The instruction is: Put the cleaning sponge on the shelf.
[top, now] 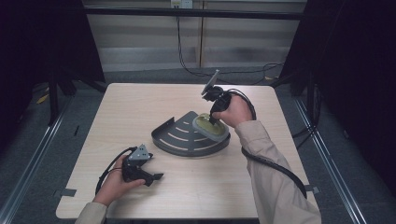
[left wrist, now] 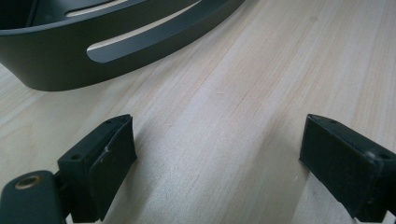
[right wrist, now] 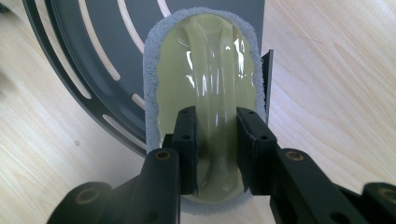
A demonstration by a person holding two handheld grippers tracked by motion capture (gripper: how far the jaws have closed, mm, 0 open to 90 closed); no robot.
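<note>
Scrub pad (right wrist: 205, 70): oval, pale yellow-green with a grey-white fuzzy rim and a raised central handle ridge. It sits over the right-hand part of the dark slotted corner tray (top: 180, 140), mid-table, overhanging the tray's edge on the right; can't tell if it's resting on the tray or held just above. Right gripper (right wrist: 215, 154) is clamped on that ridge, jaws either side of it, pad's long axis running straight away along the jaws. Right hand (top: 236, 111) comes down from above, gripper pointing steeply down, forearm crossing from the lower right. Left gripper (top: 148, 176) is well apart, low on the near-left of the wooden table (top: 140, 102), jaws spread wide with nothing between them, aimed towards the tray's curved wall. Judgement: any next move belongs to the right hand, since it already has the pad.
</note>
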